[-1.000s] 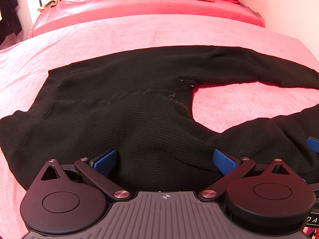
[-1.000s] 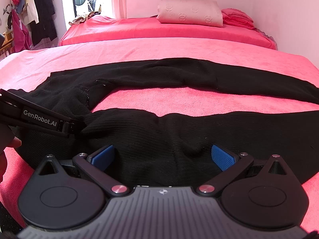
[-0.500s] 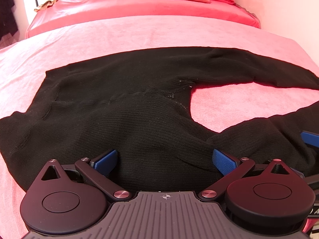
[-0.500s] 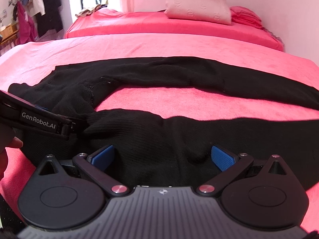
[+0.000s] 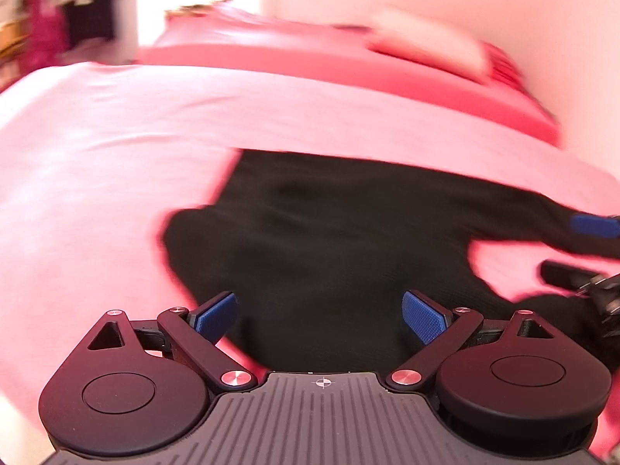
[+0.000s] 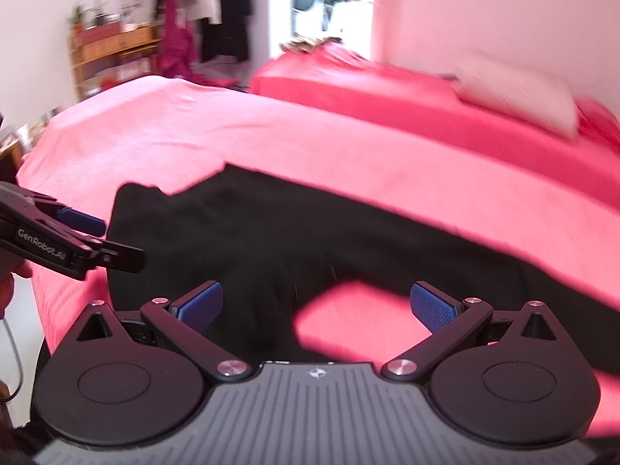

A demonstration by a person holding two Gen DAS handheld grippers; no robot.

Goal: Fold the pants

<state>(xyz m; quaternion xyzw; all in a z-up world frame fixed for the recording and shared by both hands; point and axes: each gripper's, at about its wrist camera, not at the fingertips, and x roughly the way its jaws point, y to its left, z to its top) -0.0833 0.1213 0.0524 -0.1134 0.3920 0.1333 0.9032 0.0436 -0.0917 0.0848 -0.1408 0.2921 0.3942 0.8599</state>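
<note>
The black knit pants (image 5: 329,240) lie on the pink bed cover (image 5: 116,155), waist to the left, legs running right. My left gripper (image 5: 319,316) is open, its blue pads spread over the waist end of the pants. My right gripper (image 6: 316,306) is open above the crotch area of the pants (image 6: 271,232), where the pink cover shows between the legs. The left gripper also shows at the left of the right wrist view (image 6: 77,240), and a blue pad of the right gripper shows at the right edge of the left wrist view (image 5: 595,226). Both views are motion blurred.
A second bed with a red cover (image 6: 387,93) and a pale pillow (image 6: 515,93) stands behind. A wooden shelf (image 6: 112,50) and hanging clothes (image 6: 217,11) are at the far left by a bright doorway (image 6: 333,4).
Both grippers have swung left and lifted, so the views now face the waist end. The jaws stay spread wide. The pants now look bunched closer together.
</note>
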